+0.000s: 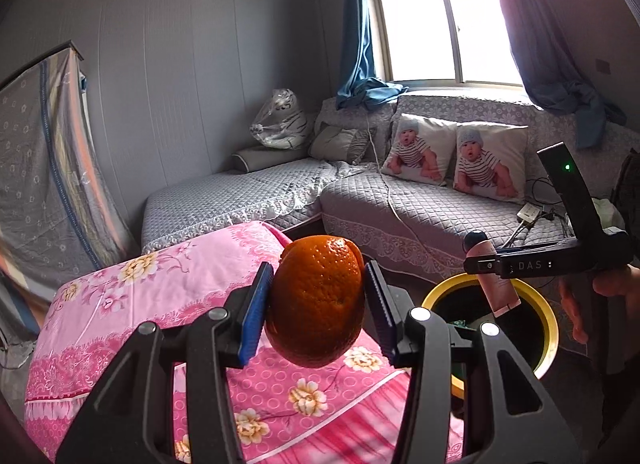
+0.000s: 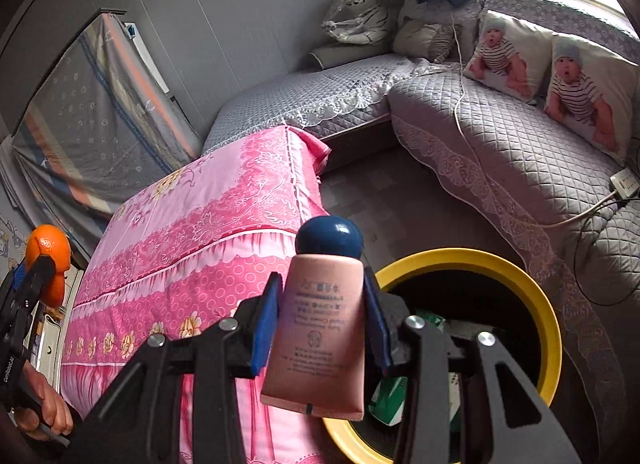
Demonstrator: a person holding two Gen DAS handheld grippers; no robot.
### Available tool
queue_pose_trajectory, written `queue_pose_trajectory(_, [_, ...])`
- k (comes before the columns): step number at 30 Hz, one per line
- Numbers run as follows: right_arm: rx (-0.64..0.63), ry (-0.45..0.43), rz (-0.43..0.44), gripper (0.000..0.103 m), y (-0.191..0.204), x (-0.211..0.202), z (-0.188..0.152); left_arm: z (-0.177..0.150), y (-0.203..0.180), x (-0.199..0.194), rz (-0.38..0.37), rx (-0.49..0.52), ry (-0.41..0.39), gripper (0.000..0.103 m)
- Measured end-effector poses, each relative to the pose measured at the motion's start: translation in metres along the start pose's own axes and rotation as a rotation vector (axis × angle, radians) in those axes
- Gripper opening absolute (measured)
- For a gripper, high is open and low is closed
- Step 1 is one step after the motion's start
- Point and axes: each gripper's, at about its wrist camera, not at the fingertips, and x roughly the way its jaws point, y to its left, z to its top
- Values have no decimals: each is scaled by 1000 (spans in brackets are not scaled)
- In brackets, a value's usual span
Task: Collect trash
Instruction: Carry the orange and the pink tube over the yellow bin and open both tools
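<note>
Left wrist view — left hand-held gripper [image 1: 318, 306] clamps an orange [image 1: 318, 302]; right hand-held gripper [image 2: 322, 324] grips a pink tube [image 2: 318, 340].

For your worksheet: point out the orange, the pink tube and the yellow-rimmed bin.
orange [image 1: 318, 300]: left wrist view, middle of its peel.
pink tube [image 2: 318, 328]: right wrist view, its printed body.
yellow-rimmed bin [image 2: 472, 260]: right wrist view, far rim.

Bright light came through the window [image 1: 436, 20] at the upper right. A grey sofa [image 1: 440, 208] sat under it. A pink flowered cloth [image 1: 168, 288] covered the lower left.
</note>
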Motion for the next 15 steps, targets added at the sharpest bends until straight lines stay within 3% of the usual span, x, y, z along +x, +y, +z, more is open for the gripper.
queue_pose_trajectory(15, [142,-47,-87,38,-76,-23,-25,13,-94,32,-179,103,-12,44])
